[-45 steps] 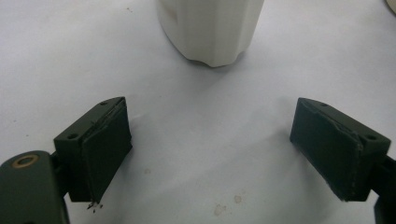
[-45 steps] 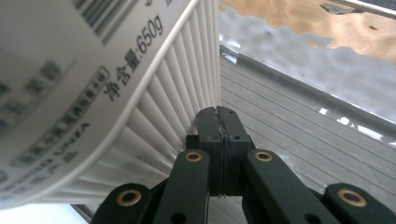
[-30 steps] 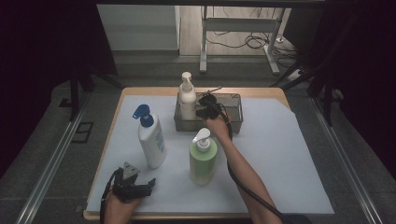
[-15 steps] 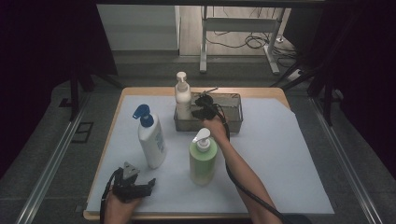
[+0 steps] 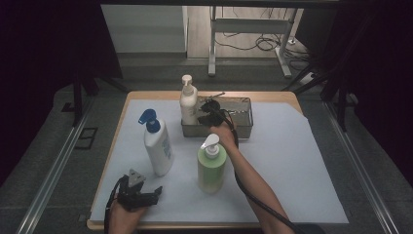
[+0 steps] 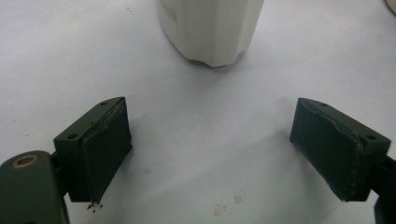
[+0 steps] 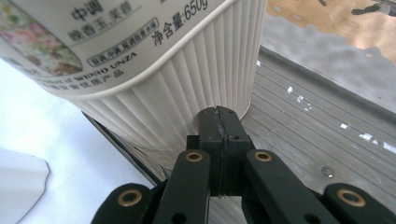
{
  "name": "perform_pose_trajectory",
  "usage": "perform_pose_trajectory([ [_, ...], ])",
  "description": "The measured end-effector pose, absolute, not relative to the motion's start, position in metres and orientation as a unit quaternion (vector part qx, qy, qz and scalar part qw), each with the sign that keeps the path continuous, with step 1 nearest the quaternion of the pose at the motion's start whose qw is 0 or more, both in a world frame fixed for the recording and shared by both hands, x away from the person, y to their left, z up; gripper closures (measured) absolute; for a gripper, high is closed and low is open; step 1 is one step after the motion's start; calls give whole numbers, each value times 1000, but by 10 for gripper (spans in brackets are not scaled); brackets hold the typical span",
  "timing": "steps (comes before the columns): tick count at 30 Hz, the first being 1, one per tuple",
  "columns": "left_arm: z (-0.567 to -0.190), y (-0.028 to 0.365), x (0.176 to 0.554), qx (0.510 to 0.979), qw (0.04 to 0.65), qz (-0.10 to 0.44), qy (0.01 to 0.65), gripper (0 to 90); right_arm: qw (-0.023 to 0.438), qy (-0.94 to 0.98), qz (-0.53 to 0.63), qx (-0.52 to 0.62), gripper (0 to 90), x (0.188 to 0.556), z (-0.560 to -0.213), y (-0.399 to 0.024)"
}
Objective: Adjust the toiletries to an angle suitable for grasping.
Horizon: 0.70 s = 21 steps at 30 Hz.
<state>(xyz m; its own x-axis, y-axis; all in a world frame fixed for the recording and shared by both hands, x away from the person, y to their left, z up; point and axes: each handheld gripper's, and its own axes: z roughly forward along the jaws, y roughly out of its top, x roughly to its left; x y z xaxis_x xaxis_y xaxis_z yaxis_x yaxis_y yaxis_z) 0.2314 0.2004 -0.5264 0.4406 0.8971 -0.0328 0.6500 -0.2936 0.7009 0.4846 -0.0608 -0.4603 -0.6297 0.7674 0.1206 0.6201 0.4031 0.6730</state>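
A cream ribbed pump bottle [image 5: 188,105] stands at the left end of the metal tray [image 5: 242,128]. In the right gripper view this bottle [image 7: 154,70] looks tilted, its base at the tray's left rim, above the tray floor [image 7: 317,135]. My right gripper [image 5: 204,114] is shut and empty, its joined tips [image 7: 219,116] against the bottle's lower side. My left gripper [image 5: 155,194] rests open on the white sheet at the front left. Ahead of its jaws [image 6: 210,154] stands the white bottle with a blue pump [image 5: 158,146], whose base [image 6: 210,28] is apart from the pads.
A green bottle with a white pump [image 5: 211,165] stands mid-table, just left of my right forearm. The white sheet [image 5: 292,165] covers the wooden table. Dark rails and floor lie on both sides, a desk frame and cables beyond the far edge.
The cream bottle has shifted a little to the left at the tray's end, with the shut right gripper following against it. The left gripper has stayed put.
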Motion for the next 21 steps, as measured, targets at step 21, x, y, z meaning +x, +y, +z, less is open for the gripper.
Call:
perform_pose_trajectory([
  [21,-526,200,231,783,328,188,494,121,130,831,357,406,640,475,-448,-90],
])
